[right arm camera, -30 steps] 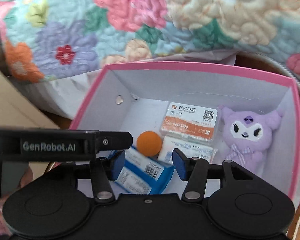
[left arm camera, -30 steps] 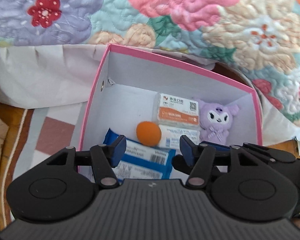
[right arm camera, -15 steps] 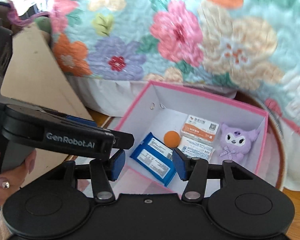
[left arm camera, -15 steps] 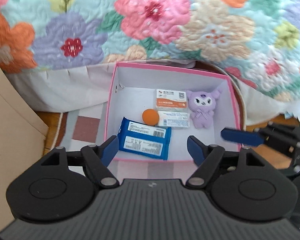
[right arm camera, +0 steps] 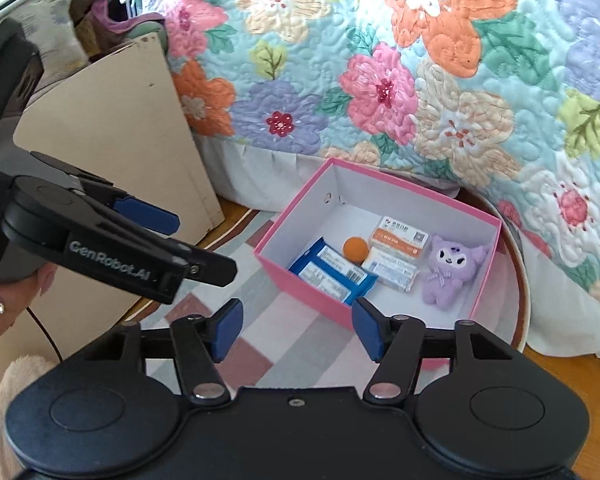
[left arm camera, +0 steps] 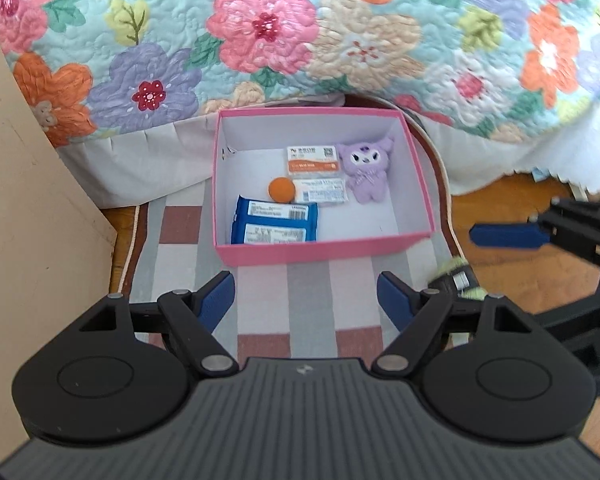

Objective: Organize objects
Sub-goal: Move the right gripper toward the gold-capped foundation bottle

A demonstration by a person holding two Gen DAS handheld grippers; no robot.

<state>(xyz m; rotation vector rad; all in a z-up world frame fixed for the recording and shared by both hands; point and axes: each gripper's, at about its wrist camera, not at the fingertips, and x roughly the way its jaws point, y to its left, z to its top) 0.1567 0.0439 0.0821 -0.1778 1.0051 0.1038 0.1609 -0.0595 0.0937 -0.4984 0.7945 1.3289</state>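
While tongs [left arm camera: 306,304] gape, box [left arm camera: 324,246] beyond

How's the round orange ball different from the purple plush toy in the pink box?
The round orange ball is plain, smooth and clearly smaller; the purple plush toy is fuzzy, with ears, a printed face and a bow. The ball lies left of the white packets, the plush toy right of them. Both rest on the floor of the pink cardboard box, untouched by either claw.
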